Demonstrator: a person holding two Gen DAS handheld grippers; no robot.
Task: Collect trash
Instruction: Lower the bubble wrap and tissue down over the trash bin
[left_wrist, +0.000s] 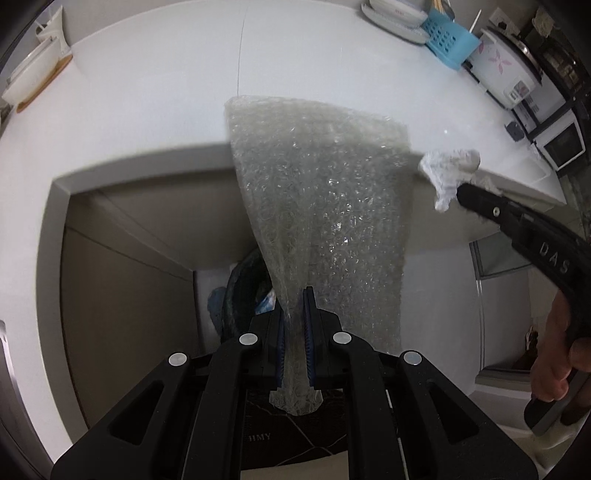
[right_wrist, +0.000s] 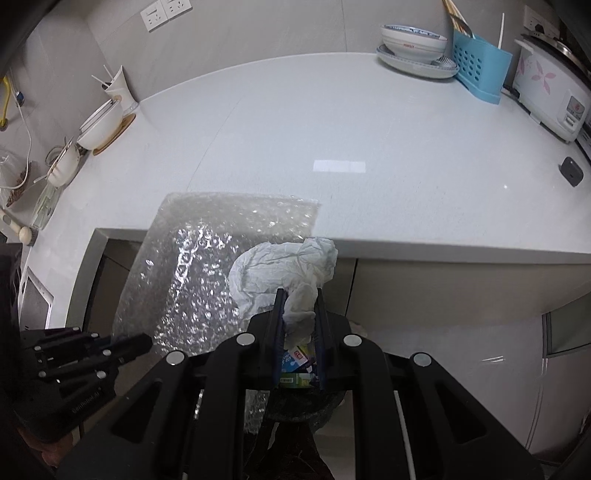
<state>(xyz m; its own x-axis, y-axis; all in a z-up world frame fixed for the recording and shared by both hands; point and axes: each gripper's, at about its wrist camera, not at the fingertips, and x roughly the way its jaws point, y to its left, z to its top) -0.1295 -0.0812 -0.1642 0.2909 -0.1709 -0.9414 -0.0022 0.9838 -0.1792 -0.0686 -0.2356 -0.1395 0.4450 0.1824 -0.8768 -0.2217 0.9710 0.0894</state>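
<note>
The left hand-held gripper (left_wrist: 294, 332) is clenching a sheet of bubble wrap (left_wrist: 321, 206) by one bunched end, so the sheet is fanning out from the closed jaws toward the centre of the left wrist view and is hanging in front of the tabletop (left_wrist: 147, 110) edge. The right hand-held gripper (right_wrist: 300, 325) is grasping a crumpled white tissue (right_wrist: 284, 273), its jaws pinching a twisted tail of the paper while the rest is puffing out above them at the middle of the right wrist view. Both pieces are being held off the tabletop, out in front of its edge, and a dark round bin (right_wrist: 306, 406) with some printed cartons (right_wrist: 295, 369) inside is showing just below the right jaws, at the lower centre. Judging by how they are hanging, both things are very light and soft; the bubble wrap is looking springy and slick, so a pinch on a gathered fold should be holding better than one on a flat single layer, and the wide free end may be catching on the bin rim. The tissue is looking flimsy and tearable, so gripping its wadded body seems safer than its thin tail.
</note>
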